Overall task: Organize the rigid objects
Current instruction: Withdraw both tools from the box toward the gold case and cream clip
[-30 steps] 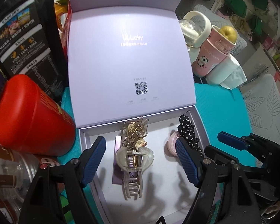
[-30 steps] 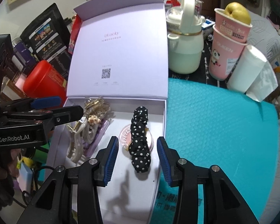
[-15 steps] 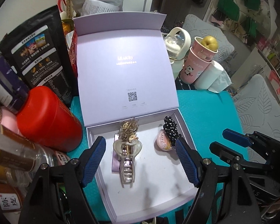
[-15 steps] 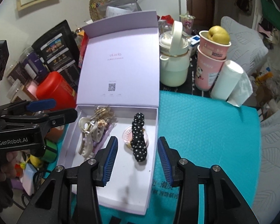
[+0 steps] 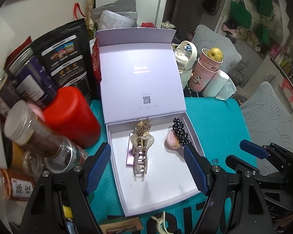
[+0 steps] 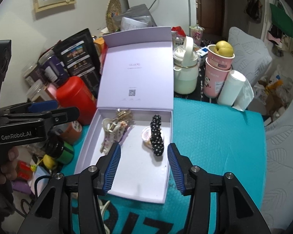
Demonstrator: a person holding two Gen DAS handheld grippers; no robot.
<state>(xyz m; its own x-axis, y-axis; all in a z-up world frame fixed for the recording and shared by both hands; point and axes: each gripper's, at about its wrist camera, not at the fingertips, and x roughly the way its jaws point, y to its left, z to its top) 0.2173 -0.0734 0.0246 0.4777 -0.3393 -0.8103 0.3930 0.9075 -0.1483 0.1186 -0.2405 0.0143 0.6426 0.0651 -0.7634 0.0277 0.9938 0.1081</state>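
An open lavender box (image 5: 166, 177) lies on the teal mat with its lid (image 5: 138, 81) standing up behind. In its tray are a cream claw clip (image 5: 140, 156) over a lilac flat clip, a gold clip (image 5: 142, 127), a pink round piece (image 5: 172, 140) and a black polka-dot hair tie (image 5: 180, 132). My left gripper (image 5: 146, 152) hovers open above the tray's near half, holding nothing. My right gripper (image 6: 144, 148) hangs over the tray's front, near the polka-dot hair tie (image 6: 156, 134). Its jaws are opening and nothing is between them.
A red canister (image 5: 70, 115), several jars (image 5: 29, 132) and black pouches crowd the box's left side. Behind on the right stand a white jug (image 6: 185, 74), pink cups with a pear (image 6: 218, 68) and a paper roll (image 6: 231, 87). Another cream clip (image 5: 160, 222) lies on the mat (image 6: 214, 136) in front.
Both grippers have risen and drawn back from the box, so the whole tray now shows. The right jaws have spread a little. The items in the tray have not moved.
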